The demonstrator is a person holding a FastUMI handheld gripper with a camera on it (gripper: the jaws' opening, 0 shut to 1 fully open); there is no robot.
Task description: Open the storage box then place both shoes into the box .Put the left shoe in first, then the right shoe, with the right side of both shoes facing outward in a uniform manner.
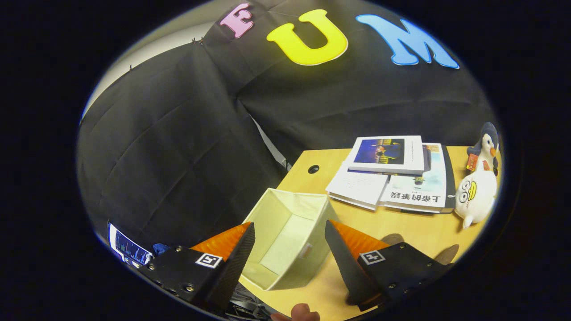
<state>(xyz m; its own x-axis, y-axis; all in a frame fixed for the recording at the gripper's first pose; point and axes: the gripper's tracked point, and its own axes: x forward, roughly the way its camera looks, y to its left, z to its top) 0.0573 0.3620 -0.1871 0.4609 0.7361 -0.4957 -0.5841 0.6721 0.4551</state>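
You're at the start of the shoe part, by my read: the box sits open-topped on the table, nothing visible inside, so opening looks done and the left shoe is up next. Box is just ahead of the gripper, framed btwn the two fingers, its mouth tipped toward you and its near corner close to the table's near edge.

Gripper is spread wide and holds nothing; neither finger touches the box or anything else. It hangs above the table, angled down at the box.

Shoes: can't confirm them. Two dark rounded bits peek out just past the right finger, low on the table; could be shoe parts, too hidden to call. If so, they're beside the box on the right, near it.

Next move, as I judge it: swing right, find which shoe is the left one, keep the fingers spread till you're over it, then close on the upper or heel. Plan the wrist turn so the shoe's right side ends up facing outward in the box.

Beyond the fingers, further back: books in a stack, and a plush w/ a penguin toy behind it. All well apart from the box; no need to go near them.
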